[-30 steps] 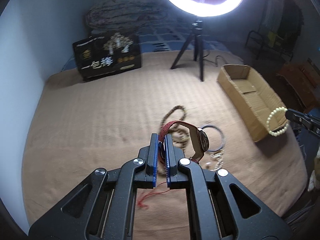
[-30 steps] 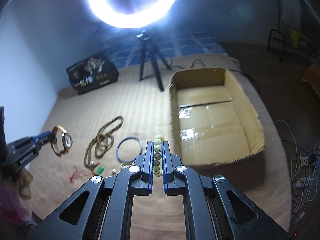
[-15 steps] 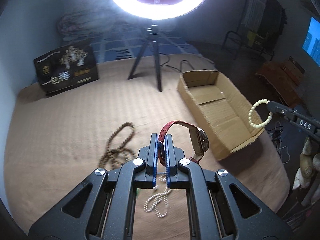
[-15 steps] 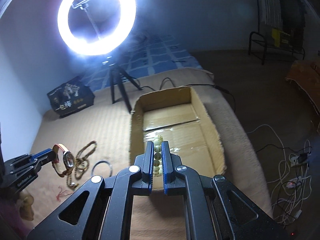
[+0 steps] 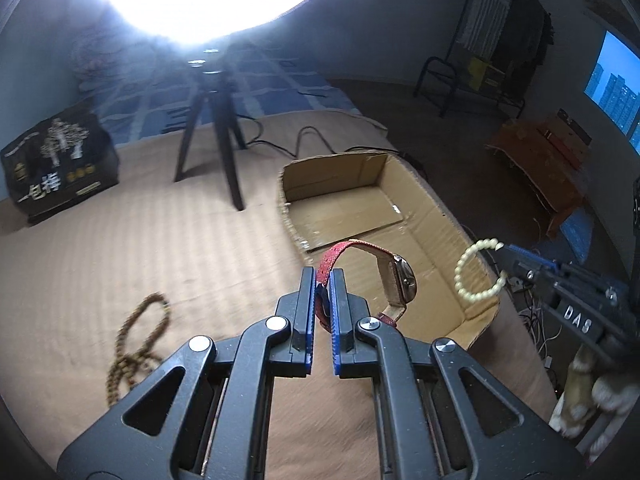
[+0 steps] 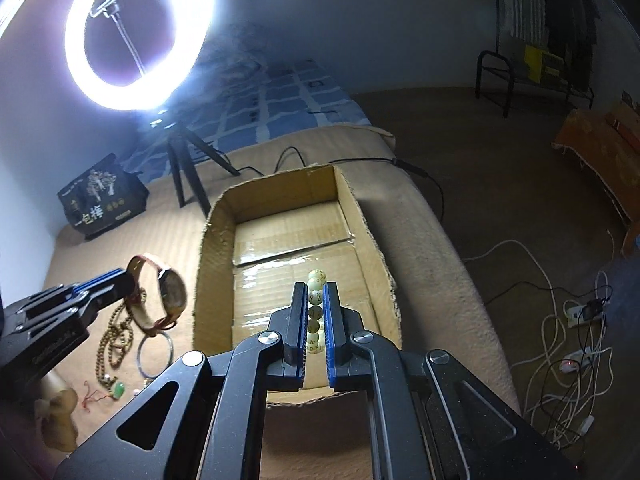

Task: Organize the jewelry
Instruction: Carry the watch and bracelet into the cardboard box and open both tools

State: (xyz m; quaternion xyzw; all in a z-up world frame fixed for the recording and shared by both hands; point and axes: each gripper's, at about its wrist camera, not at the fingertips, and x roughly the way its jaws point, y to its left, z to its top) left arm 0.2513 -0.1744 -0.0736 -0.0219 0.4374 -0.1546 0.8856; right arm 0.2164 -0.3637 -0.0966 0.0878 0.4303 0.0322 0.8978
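Observation:
My left gripper (image 5: 322,280) is shut on the red strap of a wristwatch (image 5: 394,280) and holds it in the air by the near left side of an open cardboard box (image 5: 460,236). The watch also shows in the right wrist view (image 6: 170,292). My right gripper (image 6: 315,292) is shut on a pale bead bracelet (image 6: 316,308) and holds it above the near end of the box (image 6: 212,240). The bracelet hangs as a ring at the box's near right corner in the left wrist view (image 5: 478,272). The box looks empty inside.
On the tan mattress left of the box lie a brown bead necklace (image 5: 138,340), a thin bangle (image 6: 154,356) and a green pendant on red cord (image 6: 117,390). A ring light on a tripod (image 5: 216,140) and a black printed box (image 5: 56,168) stand behind. Cables lie on the floor (image 6: 576,364).
Both grippers have moved right, from over the jewelry pile to the box. The watch has gone to the box's left side and the bracelet now hangs above the box's near end.

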